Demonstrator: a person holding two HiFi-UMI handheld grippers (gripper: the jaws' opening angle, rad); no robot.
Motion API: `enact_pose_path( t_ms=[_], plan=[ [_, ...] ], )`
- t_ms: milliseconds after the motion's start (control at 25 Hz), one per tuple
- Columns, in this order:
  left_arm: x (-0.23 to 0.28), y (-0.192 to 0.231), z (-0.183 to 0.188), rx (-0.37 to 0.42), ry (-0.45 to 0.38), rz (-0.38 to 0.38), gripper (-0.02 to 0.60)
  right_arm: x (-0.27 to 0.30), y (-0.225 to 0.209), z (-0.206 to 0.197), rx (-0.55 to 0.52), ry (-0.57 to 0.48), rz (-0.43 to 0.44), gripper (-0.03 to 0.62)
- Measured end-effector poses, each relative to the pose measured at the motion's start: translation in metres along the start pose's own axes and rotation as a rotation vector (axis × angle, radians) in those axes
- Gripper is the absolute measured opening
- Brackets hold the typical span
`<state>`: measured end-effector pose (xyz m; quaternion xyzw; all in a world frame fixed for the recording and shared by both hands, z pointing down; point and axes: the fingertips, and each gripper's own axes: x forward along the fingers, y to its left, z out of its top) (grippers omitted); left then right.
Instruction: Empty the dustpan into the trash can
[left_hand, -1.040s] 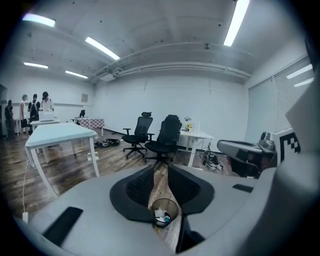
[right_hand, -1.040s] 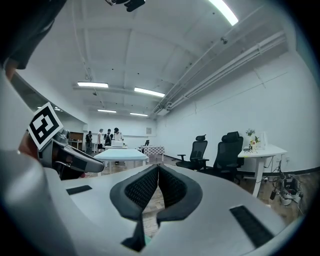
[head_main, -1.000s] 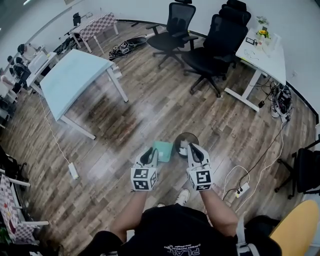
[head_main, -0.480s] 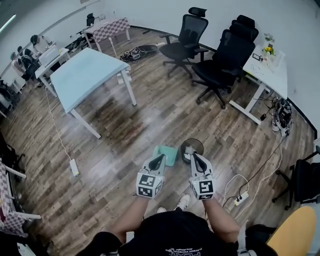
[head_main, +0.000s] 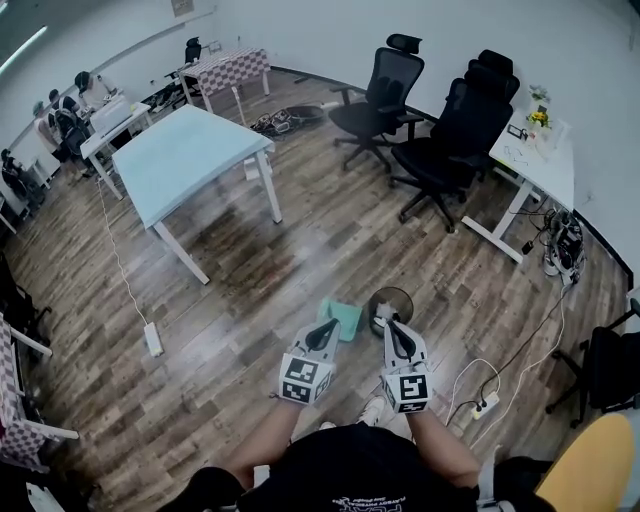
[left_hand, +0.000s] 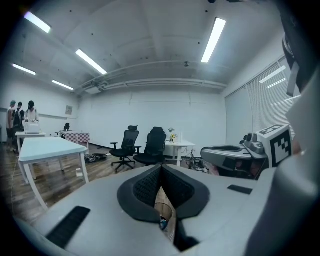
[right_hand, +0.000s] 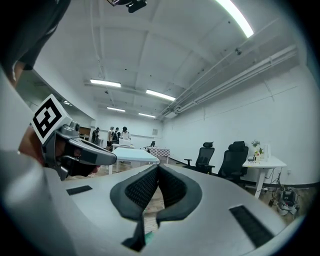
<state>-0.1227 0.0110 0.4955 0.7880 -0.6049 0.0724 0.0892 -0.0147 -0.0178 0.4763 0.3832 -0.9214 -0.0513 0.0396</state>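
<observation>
Both grippers are clenched on nothing: left gripper (head_main: 326, 329) pads pressed together, right gripper (head_main: 390, 326) the same, side by side over the wood floor (head_main: 250, 270). The teal dustpan (head_main: 345, 316) sits on that floor just ahead of the left one, right beside the round dark trash can (head_main: 392, 298). It looks like thin rigid plastic: probably light, stiff and a bit slick, so the handle is the sensible hold, though it's too small here to make out. The can's rim is the edge to clear when tipping. There's open floor on the left, while a power strip (head_main: 482, 381) and its cables trail on the right; the office chairs (head_main: 385, 90) stand well apart.
</observation>
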Motion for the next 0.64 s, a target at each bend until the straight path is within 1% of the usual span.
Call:
enact_pose_path(
  t_ms=[120,280,640],
  plan=[
    [-0.012,-0.001,-0.003,0.003,-0.003,0.009,0.023,-0.007,0.008,0.002,-0.006,-0.003,0.003,0.023],
    [-0.028,0.002,-0.004,0.011,-0.026,0.037,0.023,-0.014,0.017,0.005,-0.009,-0.005,-0.007,0.023],
    [-0.040,-0.006,-0.012,0.020,-0.029,0.041,0.023,-0.029,0.026,-0.004,0.014,0.000,-0.030,0.023]
  ],
)
